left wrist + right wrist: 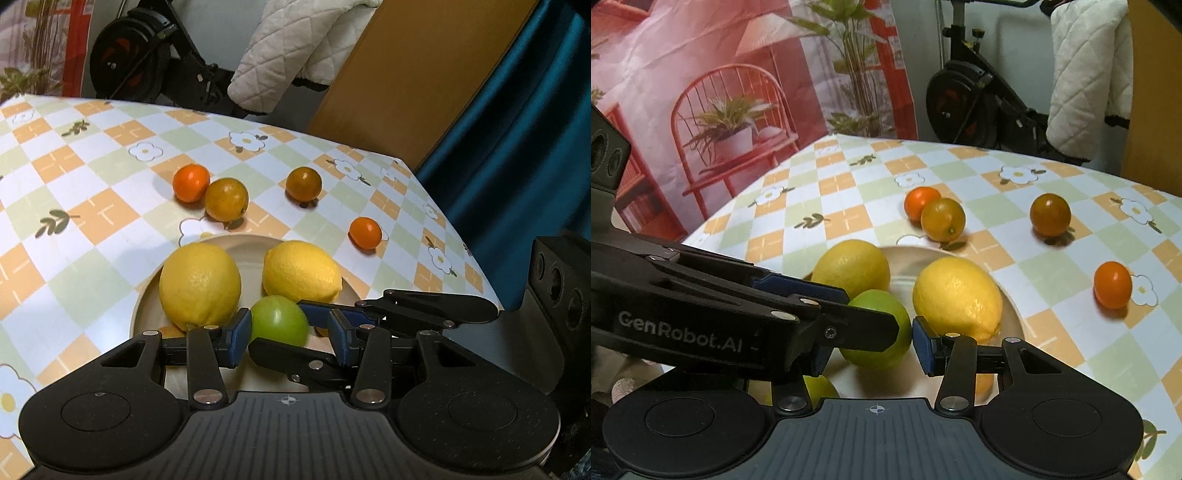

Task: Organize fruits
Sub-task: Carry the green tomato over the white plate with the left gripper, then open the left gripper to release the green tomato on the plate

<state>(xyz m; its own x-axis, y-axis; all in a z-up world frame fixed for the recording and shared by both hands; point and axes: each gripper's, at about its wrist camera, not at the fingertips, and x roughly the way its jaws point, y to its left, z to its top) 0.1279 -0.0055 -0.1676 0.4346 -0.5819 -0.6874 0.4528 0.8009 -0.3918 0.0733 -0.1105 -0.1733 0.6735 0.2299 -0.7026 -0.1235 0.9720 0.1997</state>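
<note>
Honestly, that firm, slick lime (pixel 277 317) wants squeezing mid-belly; left gripper (pixel 288 332) fingers gape around it, right gripper (pixel 872 350) grip unclear.

Two lemons (pixel 200 285), four oranges (pixel 191 182)

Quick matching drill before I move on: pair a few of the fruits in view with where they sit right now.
Things:
1. round green lime
2. two large yellow lemons
3. bright orange kumquat beside the flower print
4. dark amber kumquat standing alone

Places:
A. on the cream plate, away from the grippers
B. far part of the checked tablecloth
C. between both grippers' fingers, over the plate
D. tablecloth, right of the plate

Pairs: 1-C, 2-A, 3-D, 4-B
</note>
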